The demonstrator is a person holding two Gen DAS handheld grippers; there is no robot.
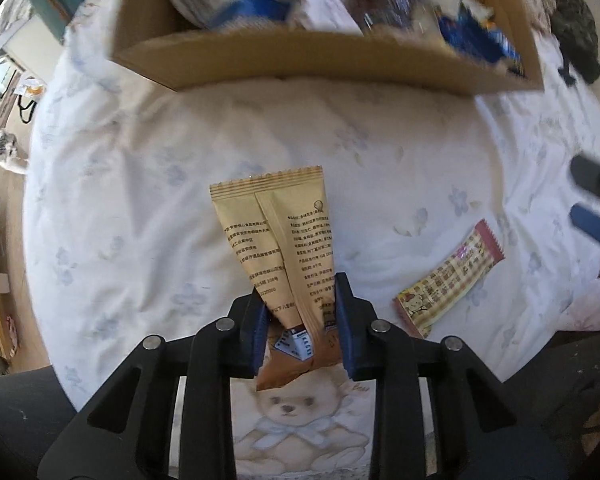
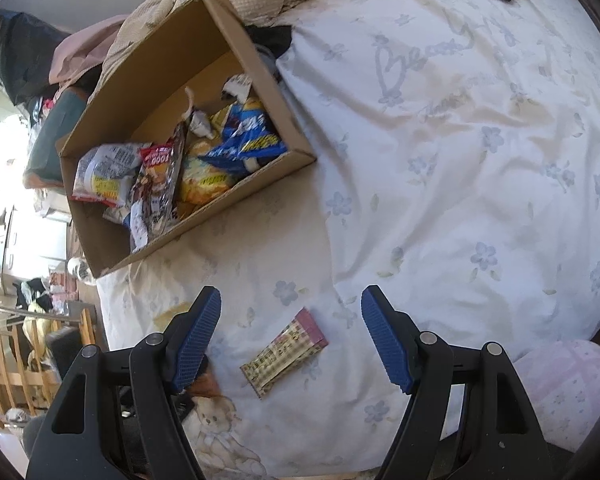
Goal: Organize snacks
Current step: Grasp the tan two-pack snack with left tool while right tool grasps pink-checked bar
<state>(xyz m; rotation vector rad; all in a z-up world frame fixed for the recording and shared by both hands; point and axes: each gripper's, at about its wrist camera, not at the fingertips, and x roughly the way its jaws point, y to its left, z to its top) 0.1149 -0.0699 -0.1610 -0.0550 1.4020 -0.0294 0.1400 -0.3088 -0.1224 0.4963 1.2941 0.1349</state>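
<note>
The left gripper (image 1: 302,320) has its fingers pinched on the near end of a tan snack packet (image 1: 278,240), which points across open floral bedsheet (image 1: 180,152) toward the near wall of the cardboard box (image 1: 300,60), already crowded with snack bags. The right gripper (image 2: 290,336) holds its fingers wide, empty, above a small plaid snack bar (image 2: 286,350) lying flat between them on the bed. Rumpled bedding borders the box's far side, and cluttered floor lies beyond the bed's left edge.

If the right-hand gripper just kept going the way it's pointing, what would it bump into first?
Most likely the small checked snack bar lying on the flowered bedsheet. It sits between the open fingers of the right gripper, just ahead of them. Depth is hard to judge, so it might touch the sheet alongside.
</note>
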